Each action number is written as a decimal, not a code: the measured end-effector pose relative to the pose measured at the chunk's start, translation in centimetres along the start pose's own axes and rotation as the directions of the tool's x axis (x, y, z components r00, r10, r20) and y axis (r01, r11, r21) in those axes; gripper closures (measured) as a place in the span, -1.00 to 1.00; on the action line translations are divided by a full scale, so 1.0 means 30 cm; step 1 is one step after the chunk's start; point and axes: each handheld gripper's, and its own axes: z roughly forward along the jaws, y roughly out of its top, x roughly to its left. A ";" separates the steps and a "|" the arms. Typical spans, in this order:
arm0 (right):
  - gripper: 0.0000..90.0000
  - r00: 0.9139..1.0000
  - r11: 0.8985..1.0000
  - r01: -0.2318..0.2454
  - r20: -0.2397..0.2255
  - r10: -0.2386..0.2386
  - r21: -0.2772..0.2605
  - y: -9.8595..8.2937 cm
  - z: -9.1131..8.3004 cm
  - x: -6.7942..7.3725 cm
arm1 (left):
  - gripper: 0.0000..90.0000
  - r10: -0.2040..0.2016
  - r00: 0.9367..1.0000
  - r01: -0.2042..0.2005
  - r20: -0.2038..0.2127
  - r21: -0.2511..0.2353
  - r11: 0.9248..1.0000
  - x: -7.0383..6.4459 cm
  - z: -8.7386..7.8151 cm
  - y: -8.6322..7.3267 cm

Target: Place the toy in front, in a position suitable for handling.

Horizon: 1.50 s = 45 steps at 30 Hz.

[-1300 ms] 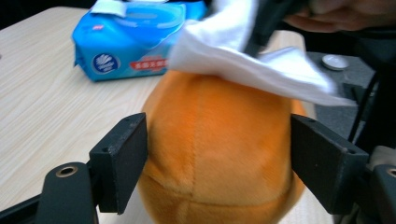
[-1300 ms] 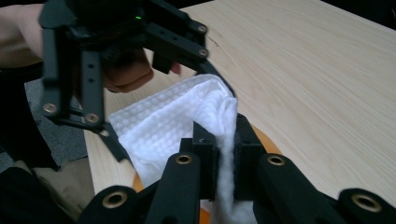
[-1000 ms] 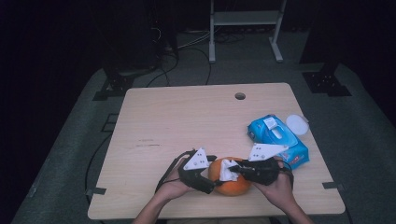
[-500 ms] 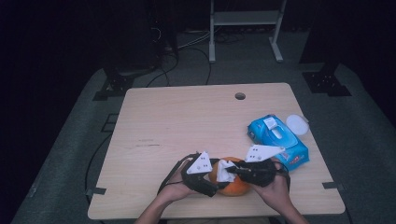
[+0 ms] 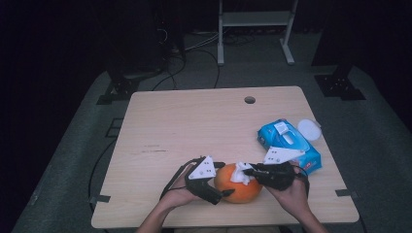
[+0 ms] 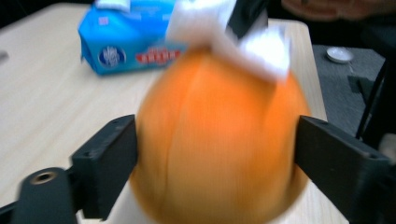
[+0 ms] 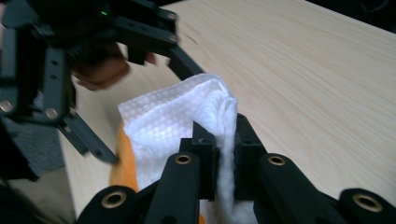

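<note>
An orange round fruit (image 5: 240, 190) rests on the wooden table (image 5: 204, 126) near its front edge. My left gripper (image 5: 219, 180) is shut on it, one black jaw against each side of the fruit (image 6: 215, 140). A white wipe (image 5: 241, 173) lies against the top of the fruit, pinched in my shut right gripper (image 5: 248, 171), which comes in from the right. In the right gripper view the wipe (image 7: 182, 121) is folded between the jaws of my right gripper (image 7: 224, 140), and a strip of orange fruit (image 7: 123, 163) shows below it, with the left gripper (image 7: 93, 70) beyond.
A blue pack of wet wipes (image 5: 289, 143) lies just right of my right hand, with a white round lid (image 5: 309, 129) at the table's right edge. A cable hole (image 5: 249, 100) sits near the far edge. Dark stands and cables lie on the floor beyond the table.
The wipe in my right gripper has shifted slightly across the fruit's top. My left gripper has kept hold of the fruit in about the same place.
</note>
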 end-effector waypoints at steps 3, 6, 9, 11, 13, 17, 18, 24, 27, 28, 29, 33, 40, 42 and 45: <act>0.82 1.000 1.000 0.022 -0.013 -0.022 0.004 0.008 0.011 0.021 | -0.51 0.025 1.000 -0.025 0.009 0.013 1.000 -0.006 0.001 -0.004; 0.82 1.000 0.999 0.028 -0.014 -0.028 0.016 0.010 -0.003 0.004 | -0.41 0.002 1.000 -0.002 0.007 0.036 0.999 0.020 -0.019 -0.022; 0.82 1.000 1.000 0.006 0.005 -0.006 0.031 -0.006 -0.013 -0.025 | -0.41 -0.041 0.999 0.042 -0.010 0.035 0.999 0.052 -0.040 -0.043; 0.82 1.000 1.000 -0.015 0.005 0.014 0.028 -0.015 -0.011 -0.031 | -0.52 -0.056 0.998 0.056 -0.023 0.033 0.998 0.055 -0.043 -0.035; 0.82 1.000 1.000 -0.004 0.013 0.004 0.029 -0.014 -0.007 -0.029 | -0.62 -0.057 0.998 0.058 -0.023 0.025 0.998 0.050 -0.042 -0.027; 0.82 1.000 1.000 0.024 0.016 -0.024 0.015 0.003 0.014 0.005 | -0.45 -0.017 1.000 0.017 0.002 0.010 1.000 0.027 -0.023 -0.020; 0.82 0.999 0.999 0.034 0.010 -0.034 0.010 0.007 0.017 0.018 | -0.44 -0.017 1.000 0.017 0.005 0.001 1.000 0.024 -0.020 -0.022; 0.82 0.997 0.997 0.073 -0.008 -0.073 0.027 0.017 0.023 0.033 | -0.39 -0.035 0.999 0.035 0.010 0.008 0.999 0.040 -0.032 -0.042; 0.82 1.000 0.999 0.017 0.000 -0.017 0.032 -0.004 0.012 -0.015 | -0.39 -0.067 0.998 0.067 0.004 0.011 0.998 0.062 -0.042 -0.055; 0.82 1.000 1.000 0.001 -0.008 -0.001 0.028 -0.011 0.011 -0.025 | -0.40 -0.073 0.997 0.073 0.005 0.010 0.997 0.064 -0.042 -0.054; 0.82 1.000 1.000 -0.004 -0.009 0.004 0.027 -0.014 0.011 -0.027 | -0.45 -0.075 0.997 0.075 0.003 0.012 0.997 0.062 -0.040 -0.048; 0.82 1.000 1.000 0.006 0.000 -0.006 0.030 -0.010 0.020 -0.017 | -0.63 -0.065 0.998 0.065 0.014 0.003 0.998 0.047 -0.035 -0.024; 0.82 0.999 0.999 0.040 -0.002 -0.040 0.022 0.002 0.018 0.006 | -0.41 -0.069 0.998 0.069 0.008 0.027 0.997 0.057 -0.039 -0.050; 0.82 0.999 0.999 0.030 0.017 -0.031 0.029 -0.004 0.009 -0.016 | -0.41 -0.085 0.996 0.085 0.005 0.029 0.996 0.069 -0.048 -0.060; 0.82 1.000 1.000 -0.013 0.020 0.013 0.026 -0.020 0.000 -0.045 | -0.42 -0.102 0.995 0.101 0.009 0.023 0.995 0.075 -0.049 -0.065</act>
